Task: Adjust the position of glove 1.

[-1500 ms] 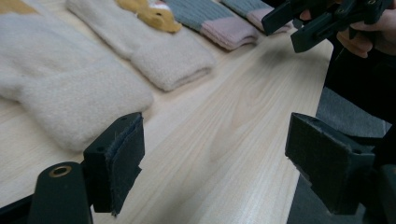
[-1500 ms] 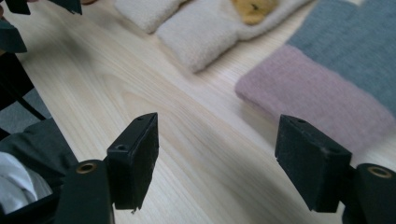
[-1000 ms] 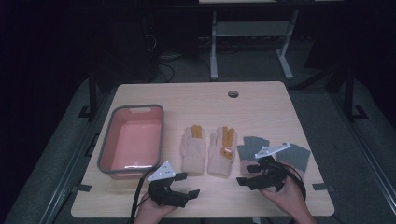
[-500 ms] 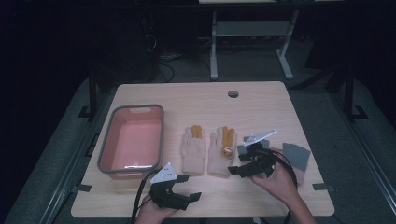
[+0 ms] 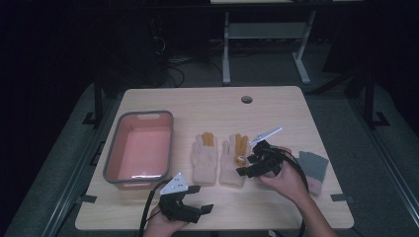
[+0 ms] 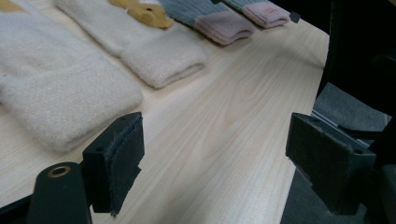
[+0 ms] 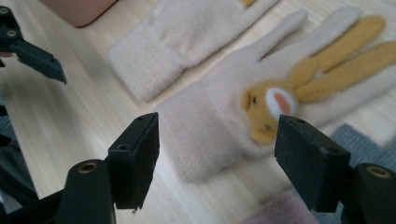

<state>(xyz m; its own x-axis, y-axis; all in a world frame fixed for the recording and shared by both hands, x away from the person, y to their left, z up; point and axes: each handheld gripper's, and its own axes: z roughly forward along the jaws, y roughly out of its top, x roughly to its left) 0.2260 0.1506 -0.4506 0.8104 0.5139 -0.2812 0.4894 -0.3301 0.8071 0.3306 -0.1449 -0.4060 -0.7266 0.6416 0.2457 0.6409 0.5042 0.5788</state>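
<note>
The right gripper (image 5: 253, 165) hangs over the right-hand cream glove (image 5: 234, 160), jaws spread wide with nothing between them, and from its own camera the glove's palm and cuff sit squarely in the gap. To do this grab well, I'd say the gripper should drop straight down until both pads straddle a bunched bit of the knit near the cuff, then close firmly; pinching only the top layer or a single finger would likely let the glove sag and drag when lifted. This glove lies flat on the wooden table (image 5: 212, 106), fingers pointing away from the person, just beside its twin, the left-hand cream glove (image 5: 204, 158), and not far from the pink bin (image 5: 114, 158) at the left. It is soft, fuzzy cream wool with a mustard-yellow rabbit face (image 7: 268, 109) stitched on the back, a white-and-pink nose patch, and two long yellow fingers (image 7: 341, 56) serving as ears. A grey and pink glove (image 5: 313, 169) lies on the far side of the hand, possibly a pair stacked together, though the high view is too dim to be sure. The left gripper (image 5: 195, 205) rests low near the table's front edge, also wide open and holding nothing.
</note>
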